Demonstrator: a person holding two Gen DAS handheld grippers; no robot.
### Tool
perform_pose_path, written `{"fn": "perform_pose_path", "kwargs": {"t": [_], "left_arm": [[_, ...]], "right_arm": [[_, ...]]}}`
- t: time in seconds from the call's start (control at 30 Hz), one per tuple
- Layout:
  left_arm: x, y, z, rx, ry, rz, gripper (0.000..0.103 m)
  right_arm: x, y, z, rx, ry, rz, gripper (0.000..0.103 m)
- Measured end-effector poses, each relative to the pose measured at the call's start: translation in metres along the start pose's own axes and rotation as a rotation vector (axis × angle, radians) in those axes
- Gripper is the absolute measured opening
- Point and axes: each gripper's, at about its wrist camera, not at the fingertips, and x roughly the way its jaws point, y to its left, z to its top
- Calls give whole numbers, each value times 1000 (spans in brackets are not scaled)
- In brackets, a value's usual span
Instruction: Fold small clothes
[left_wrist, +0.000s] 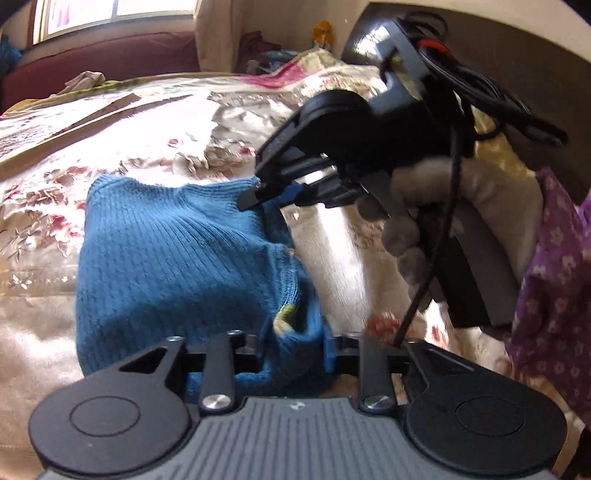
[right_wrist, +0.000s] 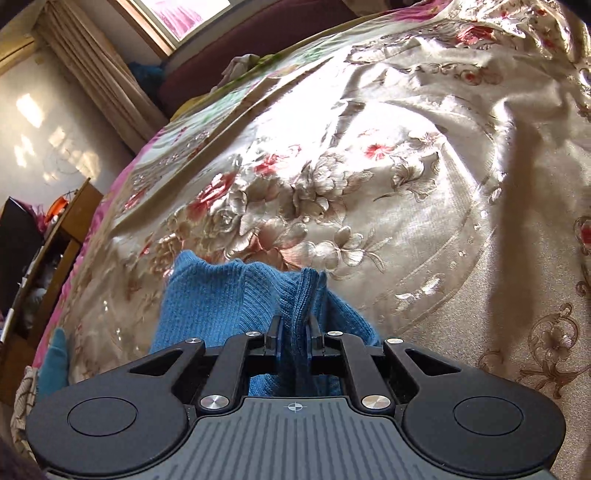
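A small blue knit garment (left_wrist: 177, 258) lies partly lifted over the floral bedspread (left_wrist: 147, 122). My left gripper (left_wrist: 293, 343) is shut on its near edge, where a yellow-green mark shows. My right gripper (left_wrist: 255, 195) comes in from the upper right and is shut on the garment's far corner; a gloved hand (left_wrist: 417, 229) holds it. In the right wrist view the right gripper (right_wrist: 294, 332) pinches a bunched fold of the blue knit (right_wrist: 221, 306) between its fingers, above the bedspread (right_wrist: 369, 166).
A purple flowered cloth (left_wrist: 546, 302) hangs at the right. A dark red sofa (left_wrist: 110, 55) and a window are beyond the bed. A wooden shelf unit (right_wrist: 55, 240) stands past the bed's left edge, with a teal cloth (right_wrist: 55, 362) near it.
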Motion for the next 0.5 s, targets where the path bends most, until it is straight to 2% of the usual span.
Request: {"fn": "perform_pose_path", "kwargs": {"t": [0.1, 0.2, 0.3, 0.4, 0.5], "left_arm": [[-4, -6, -3, 16, 10, -34, 43], [-16, -7, -6, 36, 7, -98, 49], [-32, -1, -14, 28, 23, -148, 50], [-48, 11, -23, 18, 26, -127, 50], [-55, 29, -23, -8, 2, -73, 51]], "right_arm": [[0, -6, -4, 21, 7, -11, 18], [-7, -11, -5, 33, -4, -4, 18], [-19, -13, -5, 30, -24, 15, 19], [-24, -15, -7, 36, -20, 53, 31], [-20, -11, -10, 25, -2, 65, 32]]}}
